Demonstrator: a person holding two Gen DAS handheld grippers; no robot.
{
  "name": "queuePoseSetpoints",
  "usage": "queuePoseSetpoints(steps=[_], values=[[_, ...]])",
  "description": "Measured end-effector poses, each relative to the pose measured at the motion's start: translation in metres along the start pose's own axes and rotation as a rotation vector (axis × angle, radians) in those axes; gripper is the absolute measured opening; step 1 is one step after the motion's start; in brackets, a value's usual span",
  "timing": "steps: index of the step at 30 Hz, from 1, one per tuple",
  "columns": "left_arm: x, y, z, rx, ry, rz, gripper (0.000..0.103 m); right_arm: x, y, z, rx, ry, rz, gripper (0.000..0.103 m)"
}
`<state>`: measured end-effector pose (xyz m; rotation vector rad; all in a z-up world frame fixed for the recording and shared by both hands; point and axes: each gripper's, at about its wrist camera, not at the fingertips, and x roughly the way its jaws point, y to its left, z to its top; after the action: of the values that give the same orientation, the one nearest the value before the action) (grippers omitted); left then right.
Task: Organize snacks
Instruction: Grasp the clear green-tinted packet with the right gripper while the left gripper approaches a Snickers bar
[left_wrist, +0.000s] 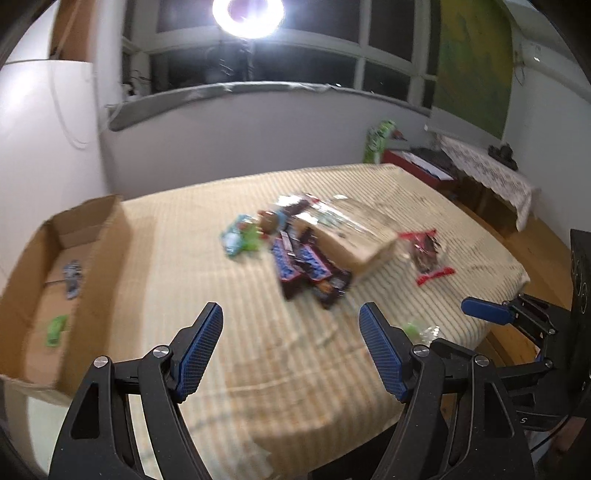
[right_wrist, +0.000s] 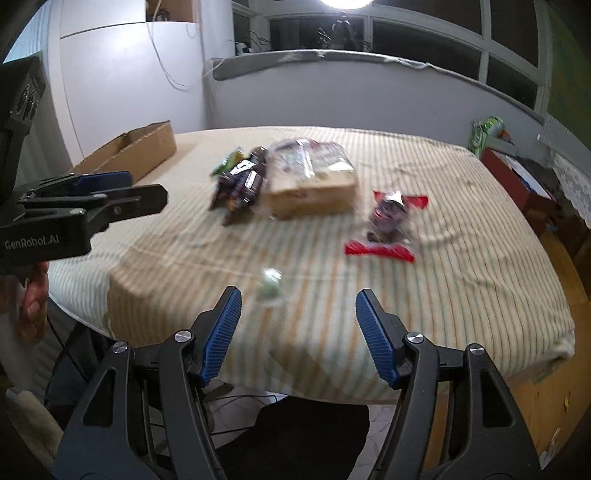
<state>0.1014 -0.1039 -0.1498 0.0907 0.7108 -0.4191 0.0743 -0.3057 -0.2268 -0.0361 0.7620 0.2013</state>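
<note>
Both frames motion-blurred, so labels unreadable. Left gripper (left_wrist: 291, 321) jaws spread wide, nothing between them, held above the near part of the table (left_wrist: 184, 258) (striped cloth). Right gripper (right_wrist: 297, 308) also spread, empty, over the near table edge; in the left view it shows at the far right (left_wrist: 487, 312).

Snacks: main pile mid-table. Tan box (left_wrist: 354, 245) under a clear wrapper, dark bars (left_wrist: 310, 275) stacked against its left side and touching it, green/blue packets (left_wrist: 240, 240) just left of the bars. Red-ended bag (left_wrist: 428, 258) lies alone right of the box, near but apart. Small green candy (right_wrist: 271, 286) sits near the table's front edge, just ahead of the right gripper's left finger (right_wrist: 221, 336), not touching as far as I can tell.

Cardboard tray (left_wrist: 92, 236) at the table's left edge, open top. Inside: one blue-grey packet (left_wrist: 72, 278) mid-floor and one green packet (left_wrist: 55, 330) nearer the camera, apart from each other.

Left gripper seen from the right view (right_wrist: 107, 184) sits level, between tray and camera. Ring light (left_wrist: 247, 14) above the window (left_wrist: 332, 44).
</note>
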Motion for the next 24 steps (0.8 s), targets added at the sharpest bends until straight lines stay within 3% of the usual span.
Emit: queuePoseSetpoints(steps=[5,11,15,17,20,23,24], values=[[0.016,-0.014,0.002,0.024,0.02,-0.024,0.076,0.014,0.002,0.001,-0.022,0.008,0.048,0.067],[0.04,-0.004,0.007,-0.024,0.05,-0.02,0.076,0.03,0.009,0.008,-0.054,0.014,0.083,0.065],[0.053,0.011,0.012,-0.063,0.054,0.009,0.076,0.035,0.007,0.012,-0.048,0.016,0.096,0.045],[0.058,0.015,0.016,-0.079,0.052,0.01,0.076,0.037,0.006,0.013,-0.055,0.022,0.095,0.041],[0.067,0.018,0.022,-0.081,0.043,0.009,0.076,0.037,0.006,0.015,-0.079,0.032,0.081,0.026],[0.077,0.019,0.026,-0.072,0.045,0.003,0.075,0.037,0.005,0.015,-0.084,0.033,0.088,0.026],[0.08,0.019,0.026,-0.072,0.046,-0.006,0.066,0.037,0.004,0.015,-0.081,0.031,0.089,0.026]])
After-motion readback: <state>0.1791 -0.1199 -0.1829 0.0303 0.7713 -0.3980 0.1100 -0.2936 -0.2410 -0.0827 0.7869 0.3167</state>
